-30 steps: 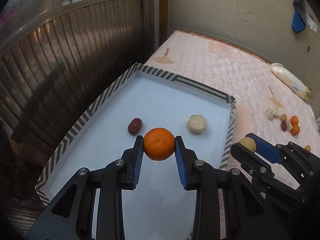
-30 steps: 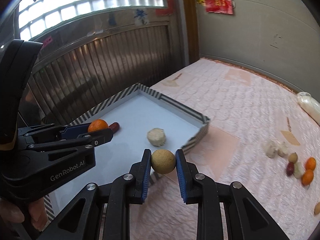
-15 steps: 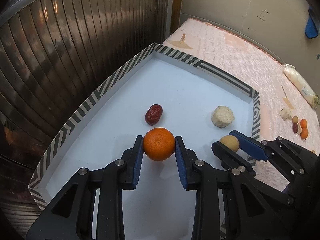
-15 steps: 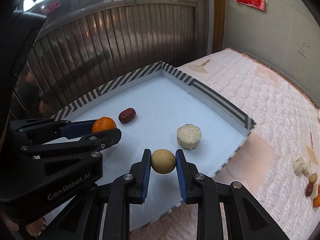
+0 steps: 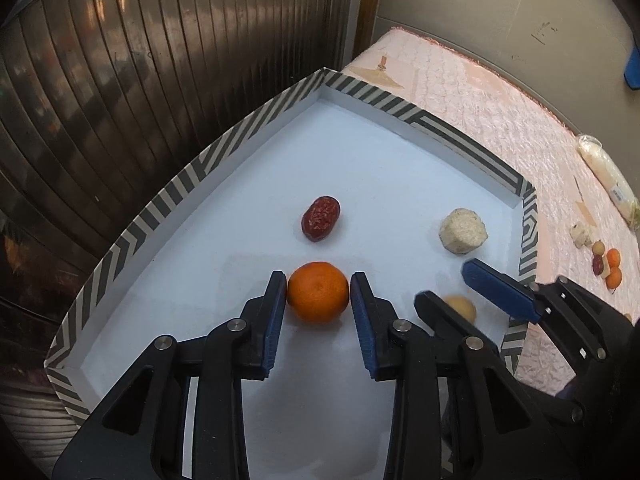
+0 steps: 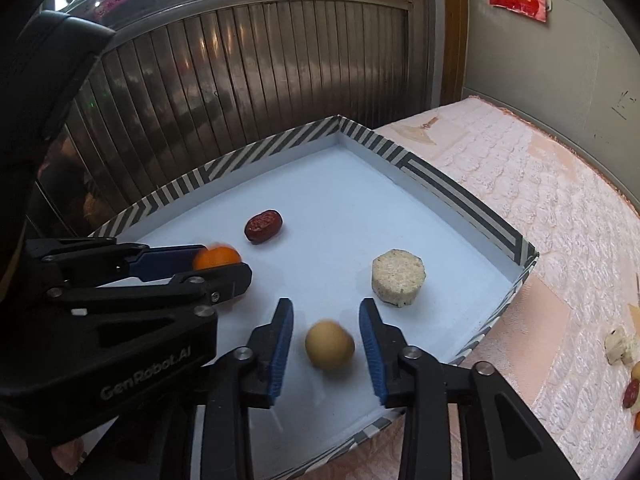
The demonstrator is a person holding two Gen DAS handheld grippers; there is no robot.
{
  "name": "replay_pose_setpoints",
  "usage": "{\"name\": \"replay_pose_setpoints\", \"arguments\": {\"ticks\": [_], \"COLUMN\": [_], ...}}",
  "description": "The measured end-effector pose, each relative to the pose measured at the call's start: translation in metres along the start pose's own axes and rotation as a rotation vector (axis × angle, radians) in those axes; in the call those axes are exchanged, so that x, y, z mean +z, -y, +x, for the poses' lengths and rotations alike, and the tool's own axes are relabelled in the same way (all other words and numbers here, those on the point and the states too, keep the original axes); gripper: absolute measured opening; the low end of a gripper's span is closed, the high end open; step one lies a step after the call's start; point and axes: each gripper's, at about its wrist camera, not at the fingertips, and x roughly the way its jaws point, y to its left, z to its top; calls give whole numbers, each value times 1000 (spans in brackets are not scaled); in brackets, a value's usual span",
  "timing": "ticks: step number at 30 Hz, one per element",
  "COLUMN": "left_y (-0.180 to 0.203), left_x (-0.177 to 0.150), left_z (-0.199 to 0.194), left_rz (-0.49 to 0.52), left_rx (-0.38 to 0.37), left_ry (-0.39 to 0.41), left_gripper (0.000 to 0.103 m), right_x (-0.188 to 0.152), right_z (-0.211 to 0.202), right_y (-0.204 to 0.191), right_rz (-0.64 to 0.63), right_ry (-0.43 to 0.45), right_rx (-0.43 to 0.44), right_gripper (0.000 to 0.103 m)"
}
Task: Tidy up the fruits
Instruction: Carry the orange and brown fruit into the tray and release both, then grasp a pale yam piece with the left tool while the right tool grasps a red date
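Note:
A white tray (image 5: pixel 244 136) with a striped rim lies on the bed. Inside it are a red date (image 5: pixel 320 218) and a pale cut round piece (image 5: pixel 463 231). My left gripper (image 5: pixel 318 298) is open low over the tray, with the orange tangerine (image 5: pixel 318 297) between its fingers, slight gaps on both sides. My right gripper (image 6: pixel 325 342) is open, and the tan round fruit (image 6: pixel 329 344) is loose and blurred between its spread fingers. The tangerine (image 6: pixel 216 258) and date (image 6: pixel 263 226) also show in the right wrist view.
A pink quilted bed cover (image 5: pixel 500 92) lies right of the tray. A small pile of fruits (image 5: pixel 604 262) sits on it at far right, with a wrapped white roll (image 5: pixel 604 172) beyond. A ribbed metal wall (image 5: pixel 120 60) stands left of the tray.
Both grippers have moved down into the tray and opened. The tangerine and the tan fruit have been let go; the tan fruit is blurred, still moving.

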Motion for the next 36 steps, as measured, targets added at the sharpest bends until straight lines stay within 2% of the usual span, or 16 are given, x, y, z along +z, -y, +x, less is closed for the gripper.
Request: {"name": "replay_pose_setpoints", "arguments": {"ticks": [3,6,16,25,36], "left_y": [0,6,56,110,176], "left_x": [0,-1,-8,-20,-42], "left_z": [-7,-19,-51,-65,-68], "left_rz": [-7,-4,78,165,265], "left_rx": [7,7,-44,-108,-167], "left_ry": [28,75,163,195,185], "left_gripper": [51,59,60,60,60], "right_x": [-2,-6,-29,-63,-116], "right_z": [-10,-26,-93,-143,-197], "right_y": [1,8,39,77,133], "right_rz": [7,39,127,212,352], "right_ry": [14,49,177,226,252], "right_rx": [-23,-32,-119,-205,-308], "right_gripper": [36,36,43,44,45]}}
